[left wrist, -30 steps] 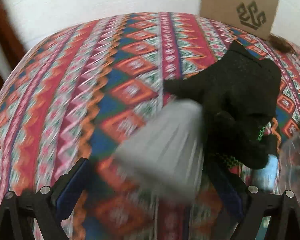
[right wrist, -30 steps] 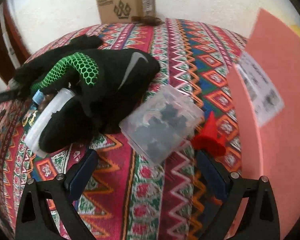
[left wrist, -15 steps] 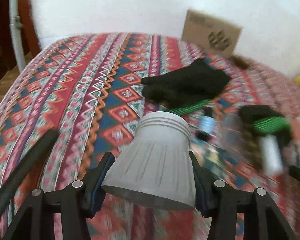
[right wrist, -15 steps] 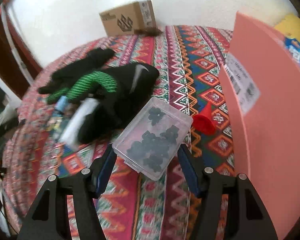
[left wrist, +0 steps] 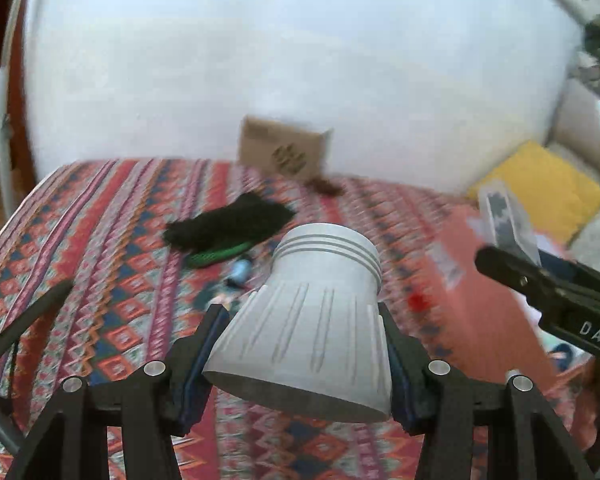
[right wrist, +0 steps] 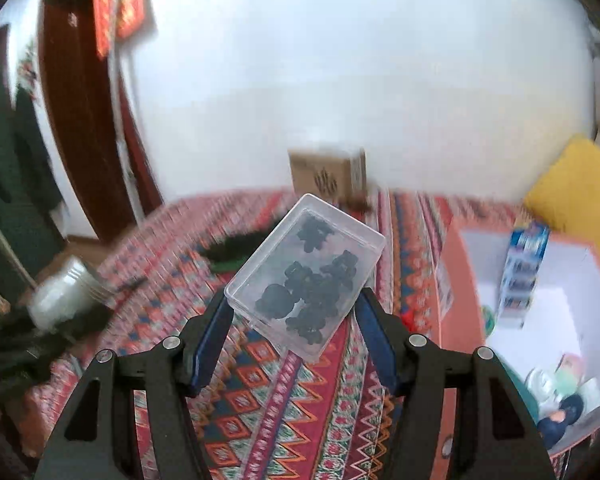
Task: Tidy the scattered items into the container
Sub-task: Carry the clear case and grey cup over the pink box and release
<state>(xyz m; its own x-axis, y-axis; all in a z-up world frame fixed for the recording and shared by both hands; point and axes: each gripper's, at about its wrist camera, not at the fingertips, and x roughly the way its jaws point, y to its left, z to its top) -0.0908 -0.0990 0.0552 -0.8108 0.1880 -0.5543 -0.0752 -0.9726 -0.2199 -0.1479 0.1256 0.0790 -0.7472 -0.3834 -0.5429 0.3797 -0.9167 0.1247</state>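
My left gripper is shut on a grey ribbed flared cap, held above the patterned bedspread. My right gripper is shut on a clear plastic case with several small black pieces inside, lifted off the bed. The salmon container box stands open at the right, with a blue packet and other items inside. A black glove with green mesh, a small blue-capped bottle and a red cone lie on the bedspread. The grey cap also shows at the left of the right wrist view.
A cardboard box leans on the white wall at the far edge of the bed. A yellow cushion lies beyond the container. A dark door frame stands at the left. A black cable crosses the bed's left side.
Both grippers closed, the left on the grey cap and the right on the clear case, then lifted them off the bed. Both views now tilt up and show the wall and the open container.
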